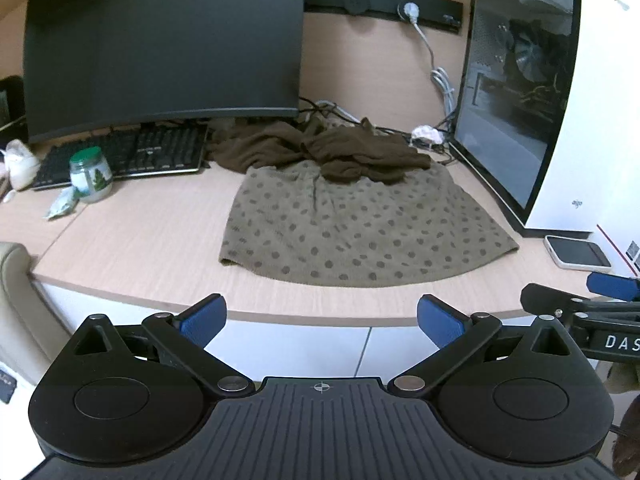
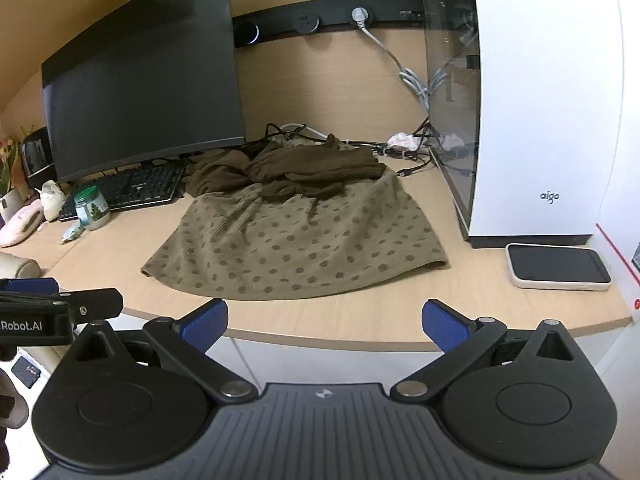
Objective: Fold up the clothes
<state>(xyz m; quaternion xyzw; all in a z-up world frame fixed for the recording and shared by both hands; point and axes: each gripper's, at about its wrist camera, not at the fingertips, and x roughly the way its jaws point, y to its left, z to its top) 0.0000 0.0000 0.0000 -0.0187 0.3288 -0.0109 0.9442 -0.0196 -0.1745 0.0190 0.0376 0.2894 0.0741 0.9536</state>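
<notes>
Both wrist cameras are looking forward from just off the table's [image 1: 132, 240] front edge, the left facing slightly rightward, the right slightly leftward, both sharing the garment [image 1: 360, 228], monitor [image 2: 140, 100] and PC case [image 2: 540, 100].

"aigo" on white PC case [image 2: 552, 120], "Robot.AI" on left tool [image 2: 60, 312], "DAS" on right tool [image 1: 592, 308]

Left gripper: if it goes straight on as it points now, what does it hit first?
Probably the near hem of the dotted garment on the desk; the left gripper is open and off the desk edge, depth unclear.
</notes>
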